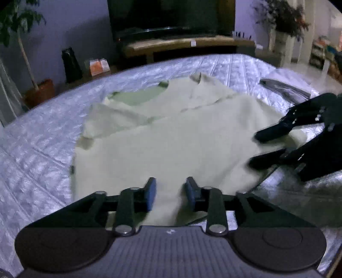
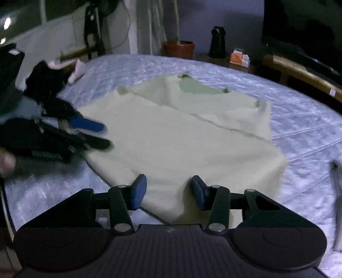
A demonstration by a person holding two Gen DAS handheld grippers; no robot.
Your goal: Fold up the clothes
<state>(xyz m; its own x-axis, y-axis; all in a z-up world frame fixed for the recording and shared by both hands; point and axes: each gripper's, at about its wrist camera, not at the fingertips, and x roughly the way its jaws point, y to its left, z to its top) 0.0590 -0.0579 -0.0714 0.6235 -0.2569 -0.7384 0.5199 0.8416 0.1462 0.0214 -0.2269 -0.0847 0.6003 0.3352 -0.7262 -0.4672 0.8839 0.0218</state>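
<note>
A pale yellow-green shirt [image 1: 162, 139] [image 2: 171, 139] lies spread flat on the bed, its green-lined neck opening at the far end. In the left wrist view my left gripper [image 1: 170, 192] stands open over the shirt's near edge. Fabric lies between its blue pads [image 1: 150, 193], which do not pinch it. My right gripper [image 2: 168, 192] is open the same way at the near corner of the shirt. Each gripper shows in the other's view: the right gripper [image 1: 259, 147] at the shirt's right edge, the left gripper [image 2: 104, 135] at its left edge. Both show jaws apart.
The bed [image 1: 42, 149] [image 2: 299, 128] has a shiny quilted blue-grey cover. A dark striped item [image 1: 284, 87] lies at its far right. Dark clothes [image 2: 47, 81] and pink pieces [image 2: 77, 68] are piled at the left. A TV [image 1: 171, 15], a wooden bench [image 1: 188, 43] and potted plants stand beyond.
</note>
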